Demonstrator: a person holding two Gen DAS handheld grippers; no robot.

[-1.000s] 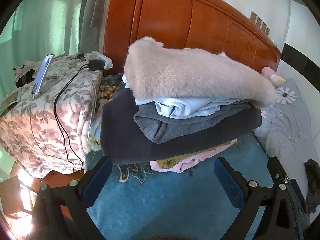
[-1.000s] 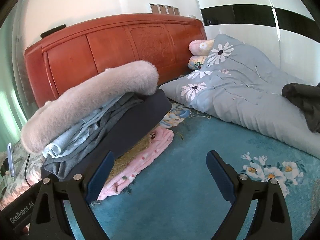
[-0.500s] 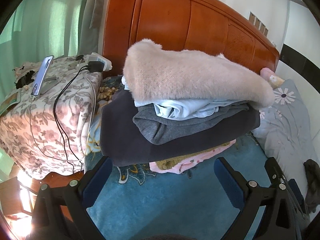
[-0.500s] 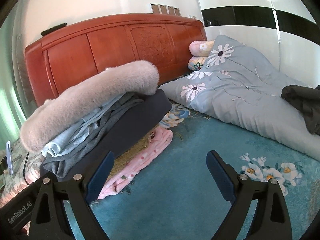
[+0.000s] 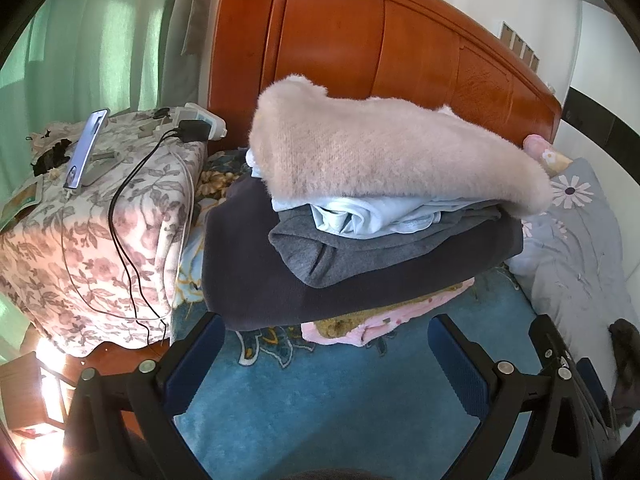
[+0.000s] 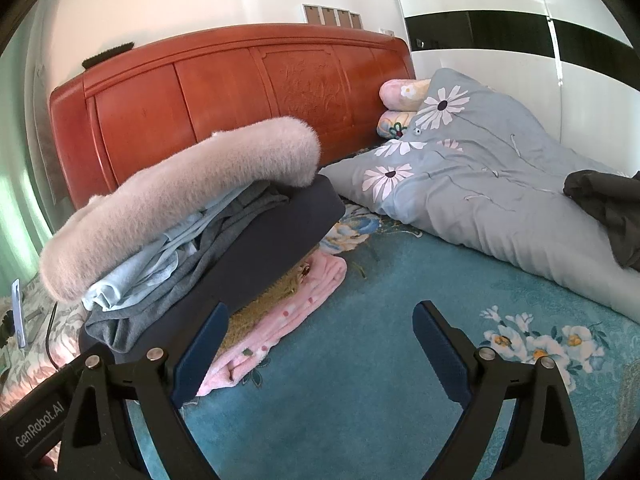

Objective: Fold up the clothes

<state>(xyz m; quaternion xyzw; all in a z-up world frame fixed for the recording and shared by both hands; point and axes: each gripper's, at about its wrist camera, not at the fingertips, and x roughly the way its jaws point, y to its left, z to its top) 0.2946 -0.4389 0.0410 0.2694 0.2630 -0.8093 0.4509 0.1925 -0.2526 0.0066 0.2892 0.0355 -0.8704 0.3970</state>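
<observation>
A stack of folded clothes sits on the blue bedspread (image 5: 320,392) by the wooden headboard (image 5: 360,40). A fluffy pink garment (image 5: 380,152) lies on top, over a light blue one (image 5: 360,216), a grey one (image 5: 360,252), a dark navy one (image 5: 256,280) and a pink one (image 5: 380,320) at the bottom. The stack also shows in the right wrist view (image 6: 180,208). My left gripper (image 5: 324,356) is open and empty in front of the stack. My right gripper (image 6: 320,340) is open and empty to the stack's right. An unfolded dark garment (image 6: 604,204) lies on the quilt at the right.
A grey daisy-print quilt (image 6: 480,184) and pillows (image 6: 400,92) fill the bed's right side. A bedside table under a floral cloth (image 5: 80,216) stands left of the stack, with a phone (image 5: 86,148), a charger and black cables (image 5: 124,240) on it.
Both grippers have drifted slightly; the view of the stack shifts a little. Both stay open and nothing was taken hold of.
</observation>
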